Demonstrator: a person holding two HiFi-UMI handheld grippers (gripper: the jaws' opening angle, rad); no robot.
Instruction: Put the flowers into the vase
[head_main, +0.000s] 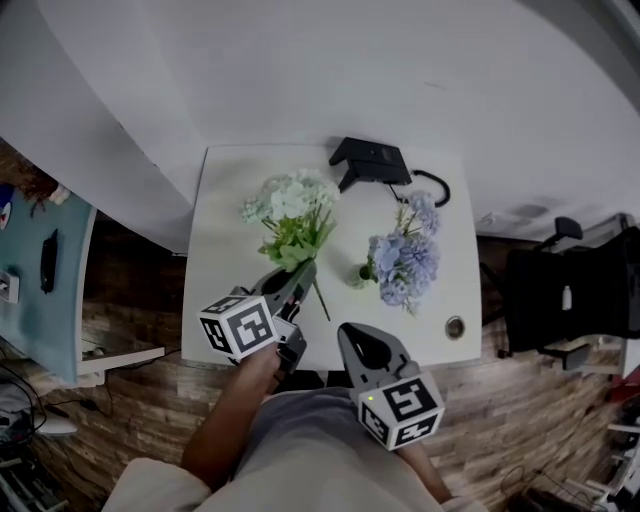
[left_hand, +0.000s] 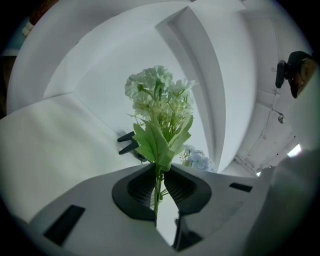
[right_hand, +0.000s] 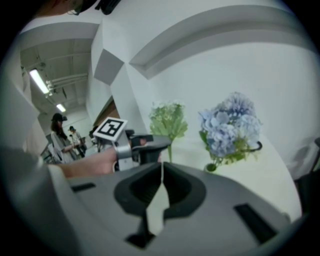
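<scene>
Closest, my right tongs (head_main: 352, 332) sit shut and empty while my left tongs (head_main: 298, 275) clamp the white-and-green flower bunch (head_main: 295, 210) by its stem over the white bench (head_main: 228, 190), not yet beside the blue hydrangeas (head_main: 402, 255) already in the small green vase (head_main: 361, 275).

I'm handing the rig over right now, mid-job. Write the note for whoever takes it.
The left gripper is shut on the stems of the white flowers, bunch upright.
The right gripper is shut and empty, near the front edge of the table.
The blue flowers appear to stand in the vase, so that part looks done.
Left: lower the white flowers into the vase, release.
</scene>
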